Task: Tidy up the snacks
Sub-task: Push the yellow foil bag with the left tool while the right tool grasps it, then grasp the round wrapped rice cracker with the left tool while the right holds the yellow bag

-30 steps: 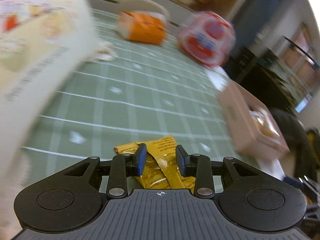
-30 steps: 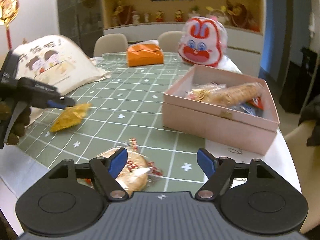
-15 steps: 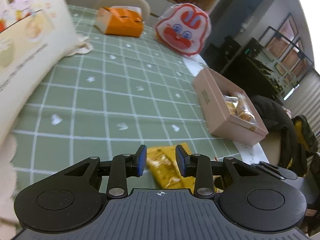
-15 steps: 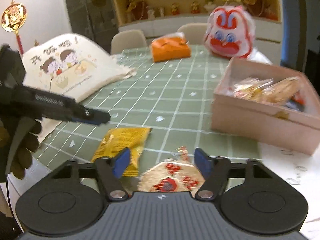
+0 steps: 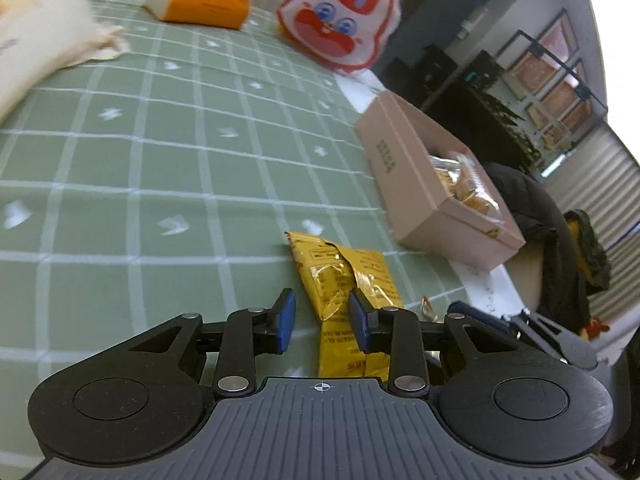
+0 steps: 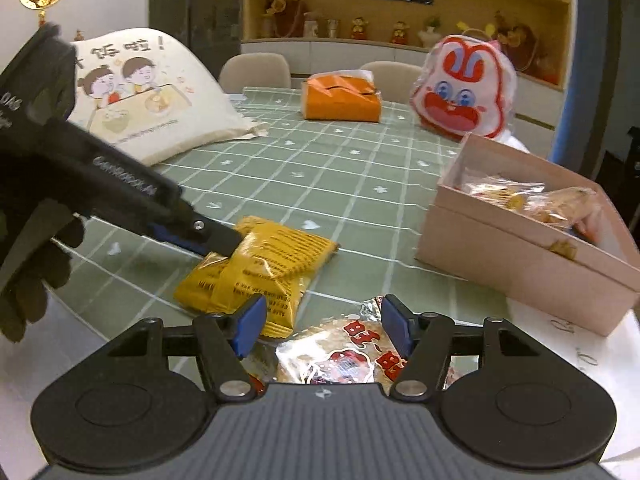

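Left tongs point(image 5: 322, 316) closing around yellow packet point(image 5: 344, 280); right tongs point(image 6: 322, 330) straddle rice cracker point(image 6: 340, 354).

Even indoor light, slight motion blur, strong fisheye bending at edges.

Green checked tablecloth on the table point(image 6: 320, 168), and sitting on it: yellow snack packets point(image 6: 256, 268), rice cracker pack point(image 6: 340, 356), pink box point(image 6: 520, 264), orange tissue box point(image 6: 340, 100), rabbit bag point(image 6: 464, 92), cartoon tote point(image 6: 148, 96).
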Motion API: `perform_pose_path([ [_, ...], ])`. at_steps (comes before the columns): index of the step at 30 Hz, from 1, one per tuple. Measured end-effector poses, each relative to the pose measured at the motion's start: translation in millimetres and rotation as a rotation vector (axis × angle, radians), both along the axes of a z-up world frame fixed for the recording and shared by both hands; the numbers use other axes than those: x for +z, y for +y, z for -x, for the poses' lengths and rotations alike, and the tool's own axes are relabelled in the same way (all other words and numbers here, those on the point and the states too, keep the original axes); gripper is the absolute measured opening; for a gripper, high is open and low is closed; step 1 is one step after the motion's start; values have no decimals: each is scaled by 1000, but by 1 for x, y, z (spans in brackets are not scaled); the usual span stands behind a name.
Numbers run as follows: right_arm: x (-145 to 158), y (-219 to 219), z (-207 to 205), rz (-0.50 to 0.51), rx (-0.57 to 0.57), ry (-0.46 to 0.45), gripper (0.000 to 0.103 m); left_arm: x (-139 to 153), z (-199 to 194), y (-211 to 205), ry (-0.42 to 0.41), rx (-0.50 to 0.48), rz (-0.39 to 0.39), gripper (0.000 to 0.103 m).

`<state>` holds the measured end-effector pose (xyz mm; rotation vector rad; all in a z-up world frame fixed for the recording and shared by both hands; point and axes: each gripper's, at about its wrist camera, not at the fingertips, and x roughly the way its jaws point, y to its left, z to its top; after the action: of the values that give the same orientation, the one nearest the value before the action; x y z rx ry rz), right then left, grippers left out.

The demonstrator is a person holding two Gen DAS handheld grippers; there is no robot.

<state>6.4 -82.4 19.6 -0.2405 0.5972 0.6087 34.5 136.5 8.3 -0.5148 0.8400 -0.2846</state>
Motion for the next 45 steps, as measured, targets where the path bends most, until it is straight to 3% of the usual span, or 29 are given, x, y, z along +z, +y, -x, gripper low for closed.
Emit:
perform_pose_path([
  [5,1,-16,-14,43,-119,4,74,-3,-28,-12,-33,-36,50,34],
  [9,8,-30,-28,-7,-159,91,75,-3,-22,-10,-47,-63,7,34],
  [12,17,-21,-46,-138,-135,193,80,8,-11,6,-88,23,1,34],
  [14,18,-12,-50,-157,-129,212,80,14,-4,15,-125,84,-22,34],
  [16,17,6,-52,-135,-140,207,80,17,-2,21,-132,122,-47,34],
  [20,6,46,-63,10,-186,196,83,15,-1,24,-120,133,-49,34],
  [22,3,53,-71,20,-196,216,83,18,2,20,-131,127,-66,34],
  [27,10,44,-62,9,-139,207,70,20,2,14,-141,104,-90,34],
  [35,41,-2,-35,-38,-167,93,70,10,-3,10,-105,97,-113,34],
  [40,43,-47,-27,-7,-282,27,70,5,-5,1,-85,-2,-58,34],
  [45,21,-88,-16,29,-376,70,70,-5,-4,-29,-49,-198,15,34],
])
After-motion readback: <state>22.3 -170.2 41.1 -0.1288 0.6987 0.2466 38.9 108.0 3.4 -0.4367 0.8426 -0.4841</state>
